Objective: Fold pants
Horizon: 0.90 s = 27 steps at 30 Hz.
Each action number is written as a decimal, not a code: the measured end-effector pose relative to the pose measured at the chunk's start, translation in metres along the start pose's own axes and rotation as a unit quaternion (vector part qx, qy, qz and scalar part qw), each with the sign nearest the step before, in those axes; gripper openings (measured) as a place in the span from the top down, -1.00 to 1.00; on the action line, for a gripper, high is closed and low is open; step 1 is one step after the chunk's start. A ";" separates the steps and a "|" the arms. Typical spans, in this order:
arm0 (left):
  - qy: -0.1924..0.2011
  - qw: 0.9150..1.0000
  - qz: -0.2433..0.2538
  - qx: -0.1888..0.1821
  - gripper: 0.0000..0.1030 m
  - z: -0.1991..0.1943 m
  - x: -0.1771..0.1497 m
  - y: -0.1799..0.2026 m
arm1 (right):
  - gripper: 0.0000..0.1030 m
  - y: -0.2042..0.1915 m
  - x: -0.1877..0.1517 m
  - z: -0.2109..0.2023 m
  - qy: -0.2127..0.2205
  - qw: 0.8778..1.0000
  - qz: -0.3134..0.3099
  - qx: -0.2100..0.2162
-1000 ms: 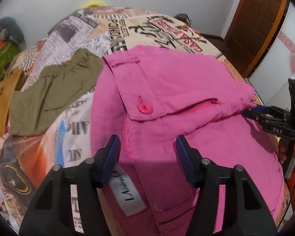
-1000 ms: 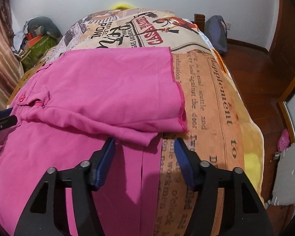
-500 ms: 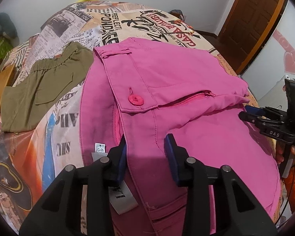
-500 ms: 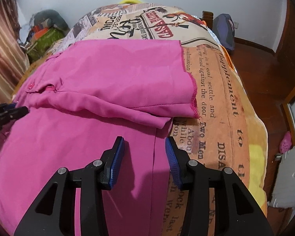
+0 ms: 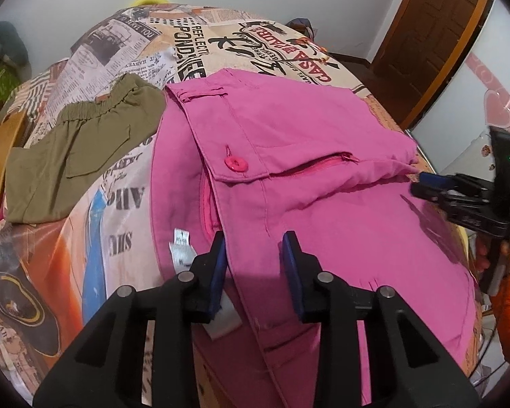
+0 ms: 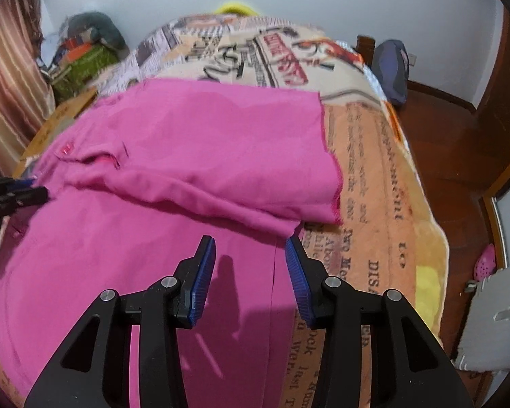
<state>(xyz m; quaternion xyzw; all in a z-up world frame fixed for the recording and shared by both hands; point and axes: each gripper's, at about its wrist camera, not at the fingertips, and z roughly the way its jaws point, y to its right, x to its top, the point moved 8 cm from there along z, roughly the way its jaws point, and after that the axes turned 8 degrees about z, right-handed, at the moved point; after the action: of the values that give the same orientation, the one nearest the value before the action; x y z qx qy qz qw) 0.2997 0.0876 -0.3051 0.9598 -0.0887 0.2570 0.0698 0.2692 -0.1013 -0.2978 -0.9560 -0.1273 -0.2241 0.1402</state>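
- Bedroom, pale walls, wooden door; bed (image 5: 221, 30) spread with a newspaper-print blanket, serving as work area.
- Left gripper (image 5: 255, 265): jaws partly open, straddling the waistband edge of the pink pants (image 5: 323, 204), holding nothing visibly; white care label (image 5: 182, 248) just beside the left pad.
- Right gripper (image 6: 250, 272): jaws partly open, poised over the lower layer at the leg end, near the hem, nothing gripped.
- Pink pants: spread across the bed, one leg laid over the other, top layer offset and rumpled at the fly; button (image 5: 234, 163) and zip exposed.
- Olive shorts (image 5: 78, 149): just beside the pink pants, apart from both grippers.
- Progress, by judgement: lengthwise fold done roughly; edges unaligned; crosswise folds from hem to waist remaining.
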 end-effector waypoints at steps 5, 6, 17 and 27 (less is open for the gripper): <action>-0.005 1.000 0.011 0.002 0.36 0.005 -0.004 0.004 | 0.47 0.003 0.002 0.018 -0.009 1.000 0.021 0.018; -0.006 1.000 0.009 -0.002 0.36 0.006 -0.003 0.004 | 0.57 0.004 0.005 0.021 -0.010 1.000 0.025 0.015; -0.006 1.000 0.001 -0.008 0.96 0.011 0.006 0.000 | 0.92 -0.001 -0.002 0.009 -0.001 1.000 0.000 0.003; 0.018 1.000 0.016 0.001 0.96 -0.023 0.007 0.009 | 0.93 -0.004 -0.032 -0.014 -0.012 1.000 -0.008 0.004</action>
<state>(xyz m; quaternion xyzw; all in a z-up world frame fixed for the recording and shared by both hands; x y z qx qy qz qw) 0.2931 0.0823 -0.2810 0.9535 -0.1029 0.2753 0.0666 0.2350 -0.1081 -0.2994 -0.9571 -0.1376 -0.2128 0.1407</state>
